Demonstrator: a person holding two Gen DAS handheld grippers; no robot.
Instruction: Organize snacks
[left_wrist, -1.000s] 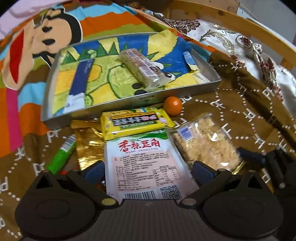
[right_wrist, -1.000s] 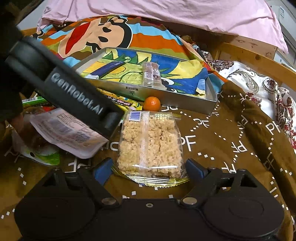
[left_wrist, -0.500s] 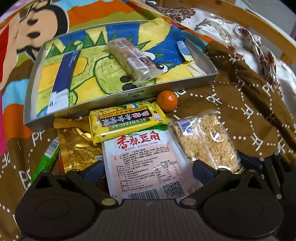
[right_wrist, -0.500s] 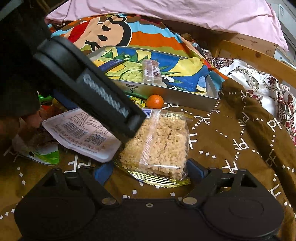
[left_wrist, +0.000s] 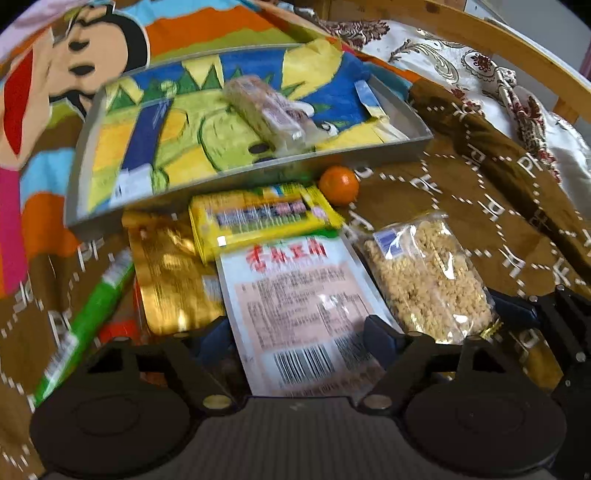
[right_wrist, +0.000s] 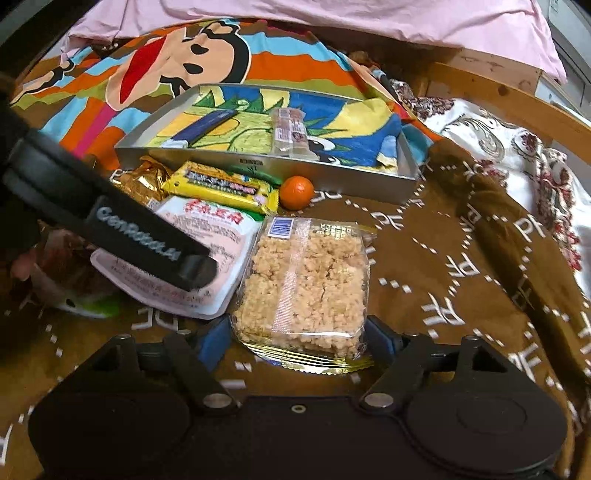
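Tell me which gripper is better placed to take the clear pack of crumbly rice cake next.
Right. The right gripper straddles the near end of the rice cake pack, its jaws closing around it. The left gripper is closing around the white pouch instead, beside the pack.

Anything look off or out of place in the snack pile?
Nothing spilled or torn. Most snacks lie in a loose overlapping heap outside the tray: the yellow bar rests across the white pouch, and a small orange sits loose against the tray wall. Only two packets are inside.
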